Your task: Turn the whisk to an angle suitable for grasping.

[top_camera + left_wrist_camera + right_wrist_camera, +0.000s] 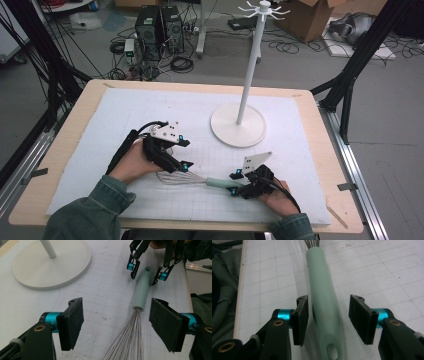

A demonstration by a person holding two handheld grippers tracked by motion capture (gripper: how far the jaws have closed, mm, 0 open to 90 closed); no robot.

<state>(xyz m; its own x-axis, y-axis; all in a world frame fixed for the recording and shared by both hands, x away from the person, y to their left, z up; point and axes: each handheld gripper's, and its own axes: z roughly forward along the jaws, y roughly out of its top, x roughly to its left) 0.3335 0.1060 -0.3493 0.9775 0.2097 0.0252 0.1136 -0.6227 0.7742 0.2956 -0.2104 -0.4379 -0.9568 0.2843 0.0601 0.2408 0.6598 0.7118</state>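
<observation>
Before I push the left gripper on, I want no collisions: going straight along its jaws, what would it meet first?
The left gripper, jaws open, points along the whisk. It would likely first meet the whisk's wire loops between its jaws, then the mint handle. The right gripper lies beyond. Depth is uncertain.

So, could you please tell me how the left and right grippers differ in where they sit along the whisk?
The left gripper straddles the whisk's wire end, while the right gripper straddles its green handle near the hanging hole. The left gripper's jaws stand far apart; the right gripper's stand closer, one nearly at the handle. Both are open, and neither has clamped the whisk, which lies flat on the mat.
</observation>
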